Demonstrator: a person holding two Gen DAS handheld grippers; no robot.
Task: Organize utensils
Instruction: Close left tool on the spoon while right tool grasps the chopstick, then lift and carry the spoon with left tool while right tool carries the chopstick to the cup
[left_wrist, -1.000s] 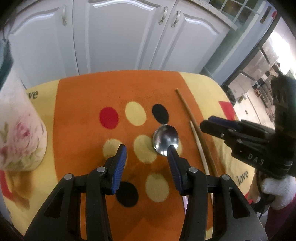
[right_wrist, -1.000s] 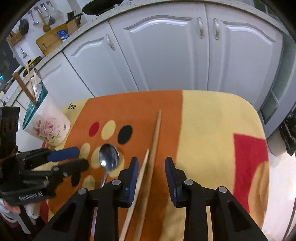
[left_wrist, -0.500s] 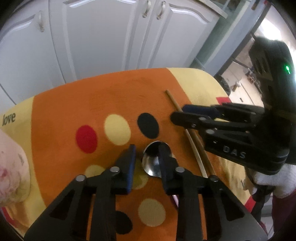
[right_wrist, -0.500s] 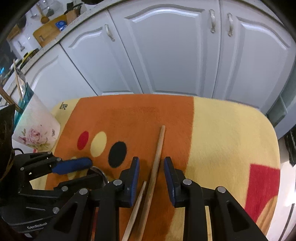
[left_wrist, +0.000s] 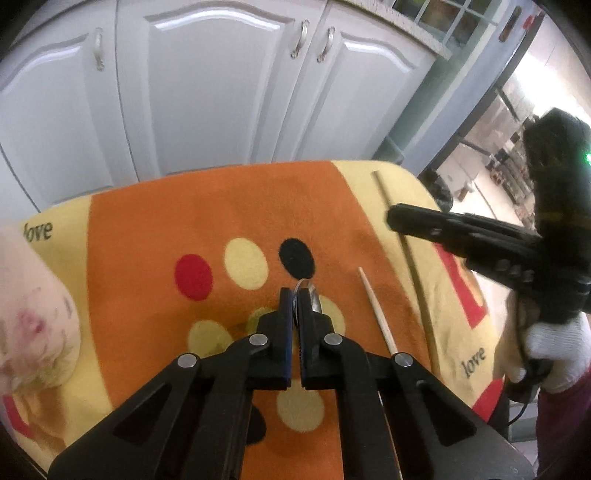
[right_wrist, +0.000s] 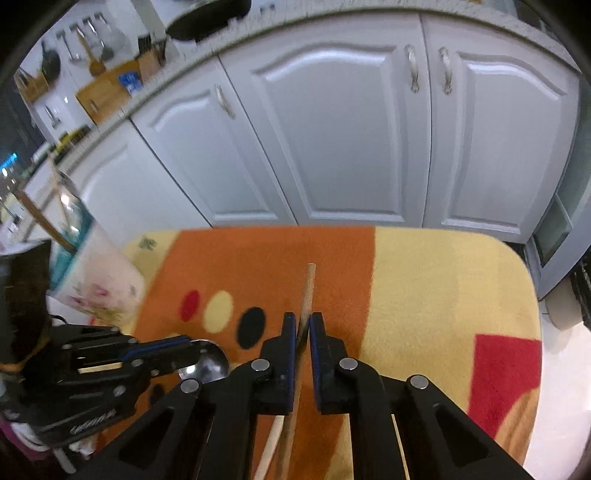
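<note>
Two grippers: both work over a small table draped in a fleece cloth (left_wrist: 147, 221) of orange, yellow and red, with white kitchen cabinets (right_wrist: 332, 129) behind.
Left gripper (left_wrist: 294, 295): its blue-padded jaws are clamped onto the bowl of a metal spoon (left_wrist: 312, 295), which stands on edge between them; the rim of the bowl pokes out past the tips.
Spoon, seen from the right wrist: the shiny bowl (right_wrist: 207, 363) sticks out of the left gripper (right_wrist: 184, 350), above the cloth's spotted patch.
Right gripper (right_wrist: 303, 325): jaws pressed together on a dark wooden chopstick (right_wrist: 308, 284), whose far end points towards the cabinets (its near end runs under the gripper body).
Second chopstick (left_wrist: 376, 314): paler, lying flat on the cloth between the two grippers, untouched.
Utensil holder (right_wrist: 96, 280): a floral cup with a teal inside at the left edge of the table, tilted in the fisheye view, with wooden sticks already standing in it; well apart from both held utensils.
Hand (left_wrist: 554, 350): a white-gloved hand grips the right gripper's handle.
</note>
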